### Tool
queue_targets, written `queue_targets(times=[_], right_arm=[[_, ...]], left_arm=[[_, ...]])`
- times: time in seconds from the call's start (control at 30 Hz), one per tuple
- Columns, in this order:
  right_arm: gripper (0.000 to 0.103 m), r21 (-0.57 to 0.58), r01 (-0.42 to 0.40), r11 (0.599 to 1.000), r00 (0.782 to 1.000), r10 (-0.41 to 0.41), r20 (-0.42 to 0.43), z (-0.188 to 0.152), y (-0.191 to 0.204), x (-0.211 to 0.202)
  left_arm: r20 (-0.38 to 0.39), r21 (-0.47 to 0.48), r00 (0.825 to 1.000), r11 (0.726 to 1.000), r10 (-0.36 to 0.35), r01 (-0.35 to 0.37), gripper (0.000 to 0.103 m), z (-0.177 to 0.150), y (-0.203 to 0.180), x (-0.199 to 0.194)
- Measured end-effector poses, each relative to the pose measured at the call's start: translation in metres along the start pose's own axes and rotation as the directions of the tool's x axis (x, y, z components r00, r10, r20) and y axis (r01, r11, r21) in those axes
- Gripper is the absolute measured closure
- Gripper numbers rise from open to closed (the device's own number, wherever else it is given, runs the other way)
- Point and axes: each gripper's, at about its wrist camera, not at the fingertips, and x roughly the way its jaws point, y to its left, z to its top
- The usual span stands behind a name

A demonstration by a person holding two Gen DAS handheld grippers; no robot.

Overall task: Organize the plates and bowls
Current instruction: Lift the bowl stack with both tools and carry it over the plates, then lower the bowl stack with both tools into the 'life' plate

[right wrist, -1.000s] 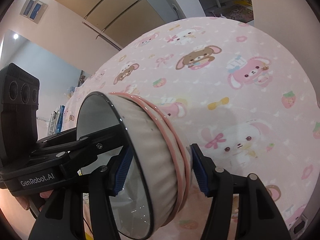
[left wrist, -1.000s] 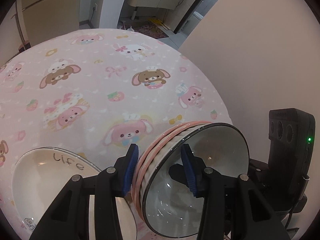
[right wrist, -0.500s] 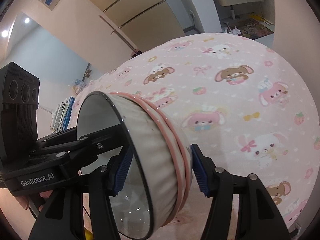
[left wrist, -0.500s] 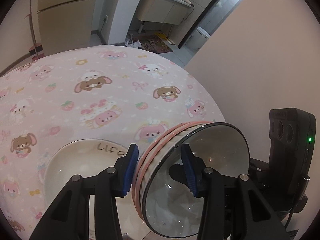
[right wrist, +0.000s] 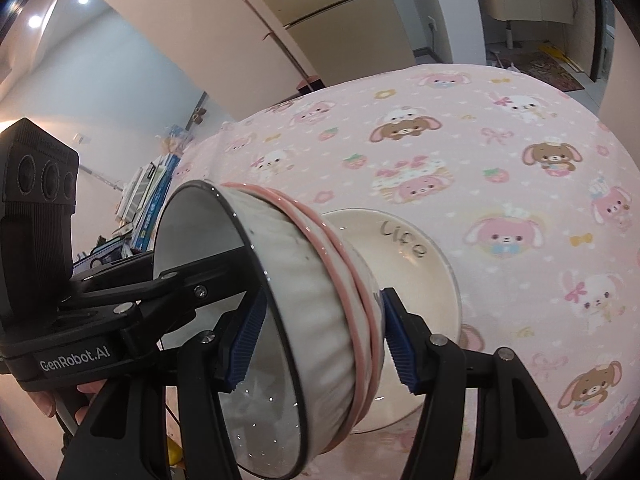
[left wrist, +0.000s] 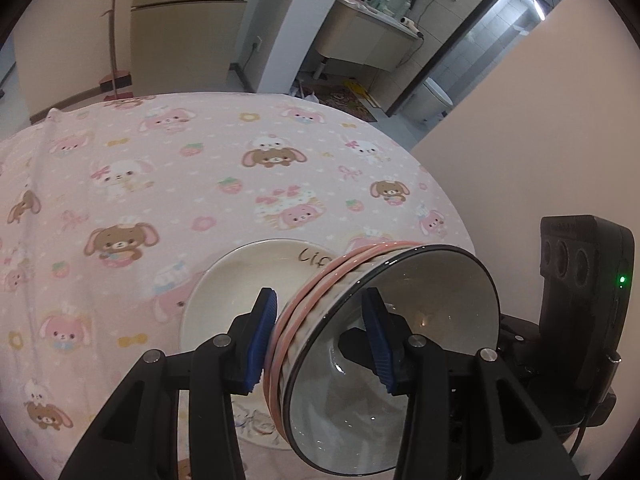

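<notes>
A stack of nested bowls [left wrist: 400, 344], a dark-rimmed white ribbed bowl over pink-rimmed ones, is held tilted on its side in the air. My left gripper [left wrist: 320, 340] is shut on its wall, one pad inside and one outside. My right gripper [right wrist: 320, 340] grips the same stack [right wrist: 304, 320] from the other side. A cream bowl [left wrist: 240, 292] lettered "life" stands on the pink tablecloth just behind and below the stack; it also shows in the right wrist view [right wrist: 408, 264].
The round table carries a pink cartoon-animal tablecloth [left wrist: 160, 184]. A peach wall [left wrist: 540, 140] stands to the right of the table. Beyond the table are a doorway and a washbasin cabinet [left wrist: 368, 36].
Both grippers with the bowl stack have risen and drawn back. More of the table and the whole cream bowl now show below the stack.
</notes>
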Motion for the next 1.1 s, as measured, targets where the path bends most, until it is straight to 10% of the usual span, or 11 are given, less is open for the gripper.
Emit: queue_targets(times=[1.1], right_arm=[[0.049, 0.004, 0.043, 0.999, 0.992, -0.042, -0.119, -0.025, -0.014, 0.044]], left_arm=[[-0.093, -0.019, 0.995, 0.999, 0.026, -0.028, 0.056, -0.03, 0.021, 0.047]])
